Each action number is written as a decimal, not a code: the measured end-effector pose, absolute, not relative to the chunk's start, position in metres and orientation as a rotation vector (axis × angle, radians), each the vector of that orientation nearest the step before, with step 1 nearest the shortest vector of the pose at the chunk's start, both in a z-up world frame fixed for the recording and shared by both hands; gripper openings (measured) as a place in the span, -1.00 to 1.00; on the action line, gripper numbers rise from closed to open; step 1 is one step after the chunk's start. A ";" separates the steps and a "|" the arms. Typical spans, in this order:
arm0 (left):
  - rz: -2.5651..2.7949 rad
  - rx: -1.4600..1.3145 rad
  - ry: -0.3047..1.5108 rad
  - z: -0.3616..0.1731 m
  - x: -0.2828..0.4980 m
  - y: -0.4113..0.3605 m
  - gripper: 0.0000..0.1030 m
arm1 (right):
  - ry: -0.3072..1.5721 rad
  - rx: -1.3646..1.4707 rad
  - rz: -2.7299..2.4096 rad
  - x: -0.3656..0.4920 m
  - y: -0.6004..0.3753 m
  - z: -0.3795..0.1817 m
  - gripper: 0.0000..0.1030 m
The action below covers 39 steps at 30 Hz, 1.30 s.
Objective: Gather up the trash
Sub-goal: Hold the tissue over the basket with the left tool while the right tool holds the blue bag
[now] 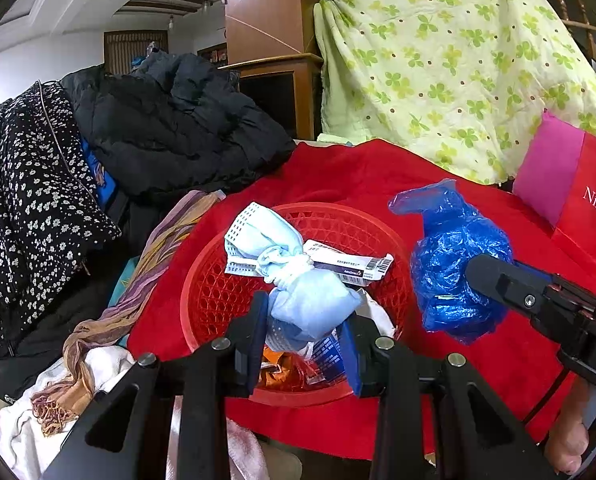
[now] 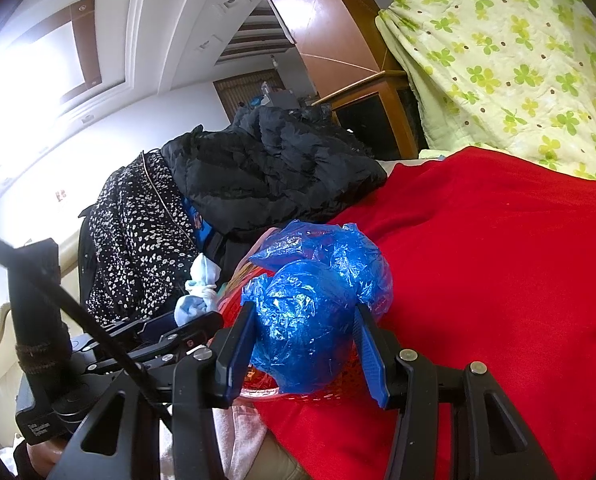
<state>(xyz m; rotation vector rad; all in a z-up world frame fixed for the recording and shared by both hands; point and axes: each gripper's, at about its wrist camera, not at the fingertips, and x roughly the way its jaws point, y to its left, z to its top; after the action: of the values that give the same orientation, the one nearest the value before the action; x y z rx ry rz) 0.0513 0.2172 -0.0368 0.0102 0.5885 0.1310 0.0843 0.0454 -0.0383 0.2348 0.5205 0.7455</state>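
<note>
While both grippers stand over the work, we record each as closed on an item. The left gripper (image 1: 304, 344) has its blue-padded fingers (image 1: 350, 354) pressed against the lower end of a knotted pale-blue cloth bundle (image 1: 298, 280), narrowly parted to its width. The right gripper (image 2: 306, 344) has its fingers (image 2: 372, 360) clamped on either side of a crumpled blue plastic bag (image 2: 318, 308), likewise parted only as far as the wad allows.

The relation that governs the coming move, in our judgement a release, is bundle to container. The bundle's long axis runs away from the left fingers, up and to the left in the left wrist view, and it hangs directly over the round red plastic lattice basket (image 1: 217, 300). The blue bag sits beside the basket's right rim, above the red blanket (image 1: 338, 176); we judge it needs carrying leftward before letting go. The left hand is therefore the nearer to the drop.

Count: two grippers; one basket; one bundle; one blue bag. Inside the basket we note one white barcoded card box (image 1: 354, 266), an orange wrapper (image 1: 275, 374) and other scraps too hidden to number. Beyond lie a black quilted jacket (image 1: 169, 120), a black floral garment (image 1: 29, 200), one striped scarf (image 1: 145, 276) and a green clover-print sheet (image 1: 458, 60).
</note>
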 end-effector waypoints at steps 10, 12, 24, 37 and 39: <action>0.133 0.005 0.593 -0.038 0.051 0.219 -0.30 | 0.523 0.230 0.743 0.085 0.050 -0.039 0.00; 0.131 0.002 0.594 -0.038 0.051 0.219 -0.30 | 0.520 0.226 0.742 0.084 0.051 -0.039 0.00; 0.135 0.005 0.592 -0.039 0.051 0.222 -0.31 | 0.525 0.222 0.744 0.085 0.054 -0.039 0.00; 0.137 0.010 0.591 -0.038 0.051 0.222 -0.30 | 0.515 0.222 0.745 0.085 0.056 -0.038 0.00; 0.136 0.007 0.594 -0.038 0.051 0.223 -0.30 | 0.514 0.220 0.744 0.085 0.057 -0.037 0.00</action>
<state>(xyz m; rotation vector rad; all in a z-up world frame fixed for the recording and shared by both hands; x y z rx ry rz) 0.0510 0.2227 -0.0381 0.0067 0.5939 0.1357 0.0848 0.0567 -0.0374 0.2198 0.5145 0.7444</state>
